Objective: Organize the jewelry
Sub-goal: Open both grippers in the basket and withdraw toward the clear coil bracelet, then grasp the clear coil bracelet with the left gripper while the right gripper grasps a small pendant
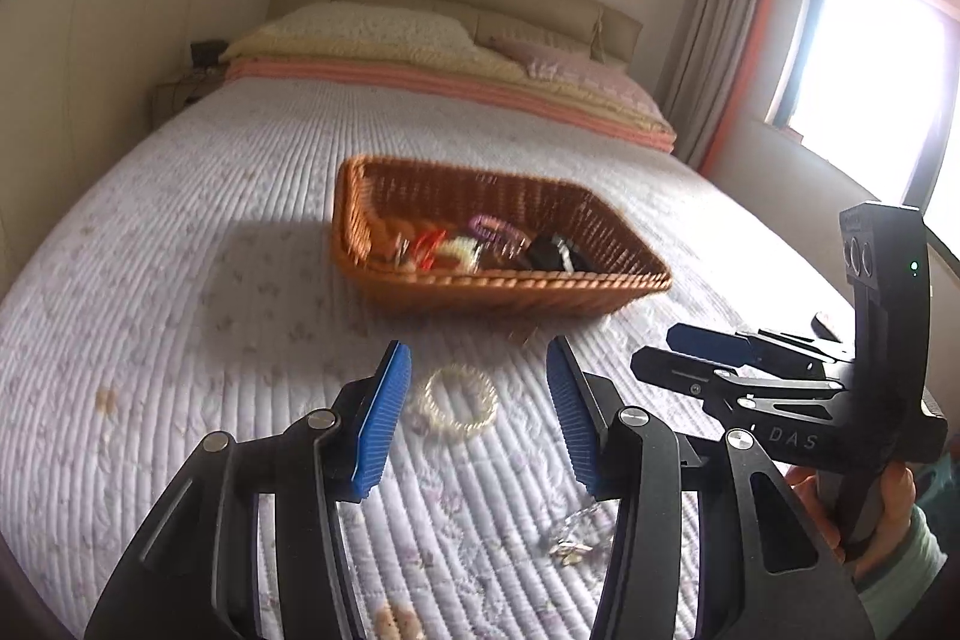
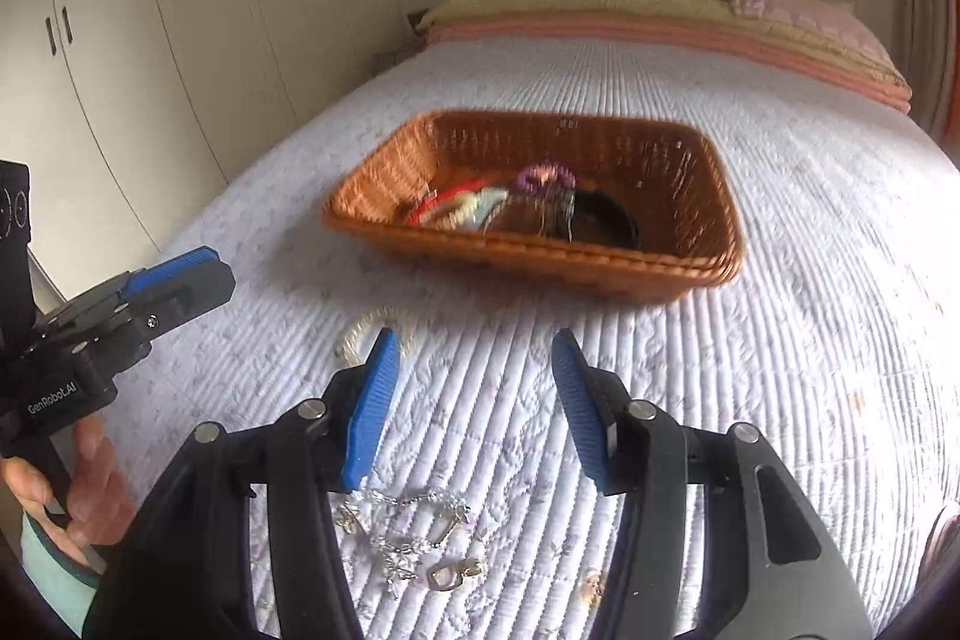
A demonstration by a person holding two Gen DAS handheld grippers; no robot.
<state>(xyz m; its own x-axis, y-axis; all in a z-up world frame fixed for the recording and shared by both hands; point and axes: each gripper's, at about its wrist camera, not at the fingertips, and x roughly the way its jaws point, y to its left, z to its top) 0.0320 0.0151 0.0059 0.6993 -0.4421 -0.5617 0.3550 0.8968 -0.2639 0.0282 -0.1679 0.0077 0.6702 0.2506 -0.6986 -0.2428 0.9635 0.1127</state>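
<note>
Left gripper (image 1: 477, 421): jaws wide apart, empty, pearl bracelet (image 1: 461, 401) lying between them.
Right gripper (image 2: 474, 409): spread wide, empty, above the silver chain (image 2: 414, 529).

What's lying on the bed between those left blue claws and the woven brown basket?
A pale beaded bracelet on the quilt, just beyond the open left gripper, short of the basket; left wrist view.

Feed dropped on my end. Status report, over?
Left gripper open over pearl bracelet. Right gripper open, empty, above silver chain. Wicker basket ahead, path unobstructed.
</note>
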